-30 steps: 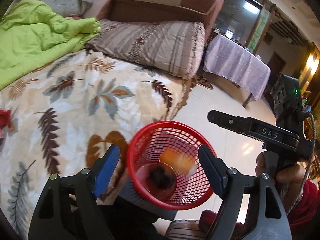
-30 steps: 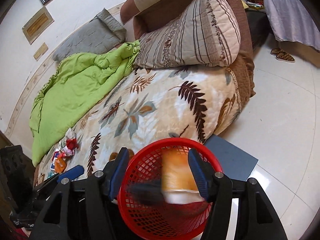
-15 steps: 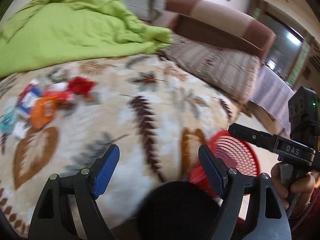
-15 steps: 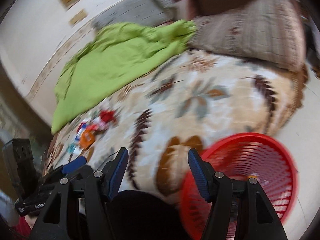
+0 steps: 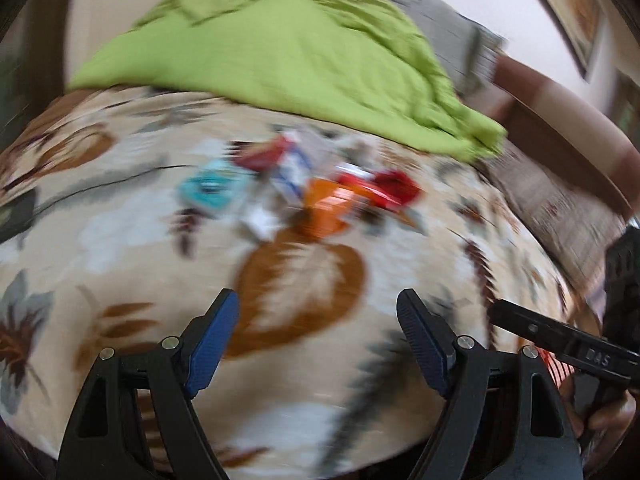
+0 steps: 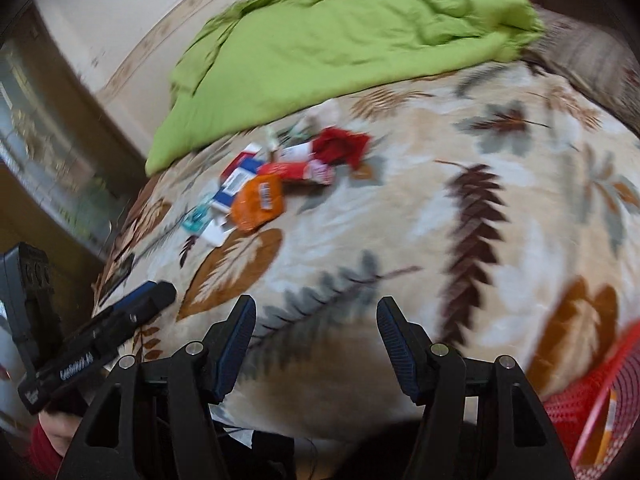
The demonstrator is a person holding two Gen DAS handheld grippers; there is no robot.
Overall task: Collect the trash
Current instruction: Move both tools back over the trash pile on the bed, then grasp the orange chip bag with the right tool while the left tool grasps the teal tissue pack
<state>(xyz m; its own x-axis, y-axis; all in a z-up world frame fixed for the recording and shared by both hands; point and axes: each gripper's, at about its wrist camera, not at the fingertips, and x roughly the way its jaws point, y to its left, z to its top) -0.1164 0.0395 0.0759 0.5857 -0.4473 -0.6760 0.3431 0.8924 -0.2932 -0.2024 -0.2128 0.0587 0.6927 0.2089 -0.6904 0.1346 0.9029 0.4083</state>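
A pile of trash lies on the leaf-patterned blanket: an orange packet (image 5: pixel 326 210) (image 6: pixel 258 200), a red crumpled wrapper (image 5: pixel 396 186) (image 6: pixel 340 146), a teal wrapper (image 5: pixel 208 192) (image 6: pixel 196 218) and white-and-blue cartons (image 6: pixel 234 186). My left gripper (image 5: pixel 318 330) is open and empty, over the blanket short of the pile. My right gripper (image 6: pixel 316 332) is open and empty too, nearer the bed's edge. The red mesh basket (image 6: pixel 596 396) sits at the lower right of the right wrist view, with an orange packet inside; a sliver of the basket (image 5: pixel 554 368) shows behind the other gripper in the left wrist view.
A green quilt (image 5: pixel 280 48) (image 6: pixel 332 36) lies bunched behind the trash. A striped pillow (image 5: pixel 560 204) and a brown headboard (image 5: pixel 560 120) are to the right. The blanket (image 6: pixel 460 220) between the pile and the basket bears nothing. Both views are motion-blurred.
Both grippers have swung away from the red basket, leftwards across the bed. The trash pile now lies ahead of them and the basket has slid to the right edge.
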